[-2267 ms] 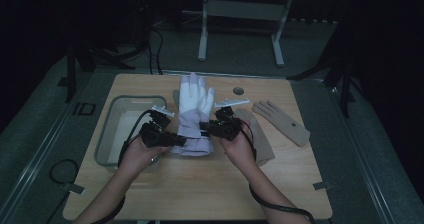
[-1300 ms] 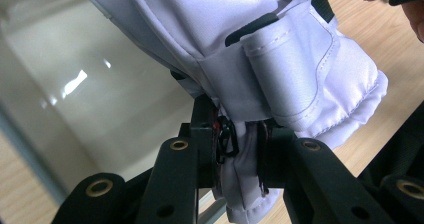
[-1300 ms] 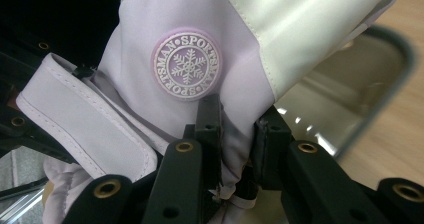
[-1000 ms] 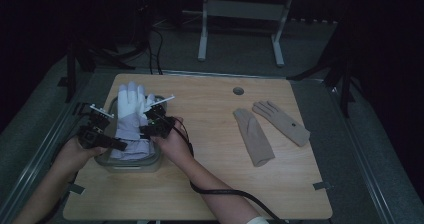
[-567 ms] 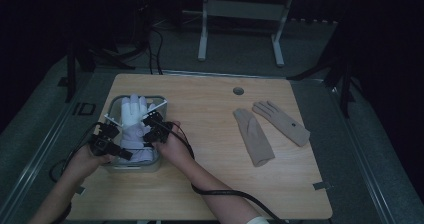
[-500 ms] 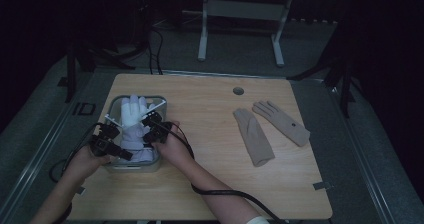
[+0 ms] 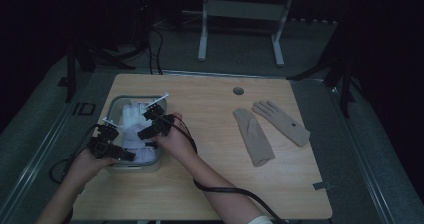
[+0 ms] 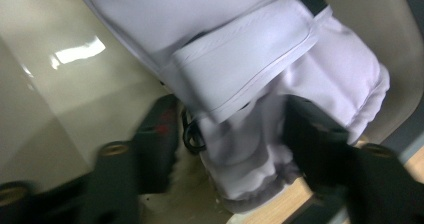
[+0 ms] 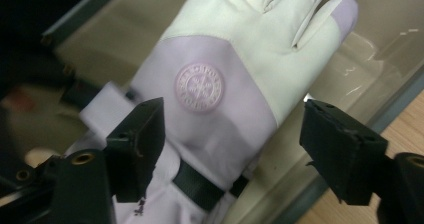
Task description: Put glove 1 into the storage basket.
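While the white glove lies inside the clear tub at the left end of the wooden table, I hold my 2 grippers over it, 1 on each side. My left gripper sits at the tub's near corner, over the glove's cuff. Its jaws have just been opening, and in the left gripper view they now stand apart with the bunched cuff between them; the right-hand jaw looks to be against the fabric, though the blur keeps me from telling whether it presses. I would not call that a grip.

My right gripper hangs above the middle of the glove. Its jaws have just been opening too, and in the right gripper view they are spread wide, clear of the cloth, with the glove's back and its round badge between and beyond them. A dark strap crosses the wrist just below.

The glove's fingers point toward the far wall of the tub. 2 tan gloves lie flat, well apart from all this, on the right half of the table.
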`<state>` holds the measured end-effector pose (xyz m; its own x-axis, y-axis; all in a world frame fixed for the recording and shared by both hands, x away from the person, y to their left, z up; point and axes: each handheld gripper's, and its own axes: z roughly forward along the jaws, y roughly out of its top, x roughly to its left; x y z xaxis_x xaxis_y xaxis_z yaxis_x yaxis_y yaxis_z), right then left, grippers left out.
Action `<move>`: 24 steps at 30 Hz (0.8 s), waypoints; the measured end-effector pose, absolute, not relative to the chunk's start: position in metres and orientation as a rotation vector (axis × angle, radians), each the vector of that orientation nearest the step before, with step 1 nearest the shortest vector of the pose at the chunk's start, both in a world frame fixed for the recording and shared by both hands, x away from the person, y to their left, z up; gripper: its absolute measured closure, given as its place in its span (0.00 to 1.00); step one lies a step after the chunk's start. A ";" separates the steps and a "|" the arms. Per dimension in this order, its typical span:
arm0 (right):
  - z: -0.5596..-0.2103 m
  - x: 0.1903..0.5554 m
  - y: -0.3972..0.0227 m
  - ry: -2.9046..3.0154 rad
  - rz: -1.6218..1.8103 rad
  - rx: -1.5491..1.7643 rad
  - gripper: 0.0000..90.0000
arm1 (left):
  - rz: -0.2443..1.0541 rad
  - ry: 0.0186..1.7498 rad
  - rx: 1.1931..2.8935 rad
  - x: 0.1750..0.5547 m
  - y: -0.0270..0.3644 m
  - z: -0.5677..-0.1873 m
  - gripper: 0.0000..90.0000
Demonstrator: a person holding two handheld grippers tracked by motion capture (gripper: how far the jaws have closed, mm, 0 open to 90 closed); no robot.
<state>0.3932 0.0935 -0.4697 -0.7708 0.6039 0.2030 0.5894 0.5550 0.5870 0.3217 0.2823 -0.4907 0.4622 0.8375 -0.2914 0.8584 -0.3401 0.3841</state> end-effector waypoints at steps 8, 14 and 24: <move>-0.451 0.391 0.073 2.731 1.096 0.981 0.18 | 0.220 1.402 2.073 0.306 0.280 -0.469 0.18; -0.444 0.394 0.053 2.700 1.118 0.982 0.18 | 0.288 1.321 1.947 0.297 0.266 -0.455 0.18; -0.435 0.390 0.010 2.667 1.112 0.975 0.18 | 0.224 1.203 1.939 0.297 0.229 -0.449 0.18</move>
<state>0.3899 0.0103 -0.4351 -0.7916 0.5918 0.1522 0.5246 0.5306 0.6657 0.2968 0.2294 -0.4487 0.5271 0.8102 -0.2563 0.6635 -0.2040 0.7198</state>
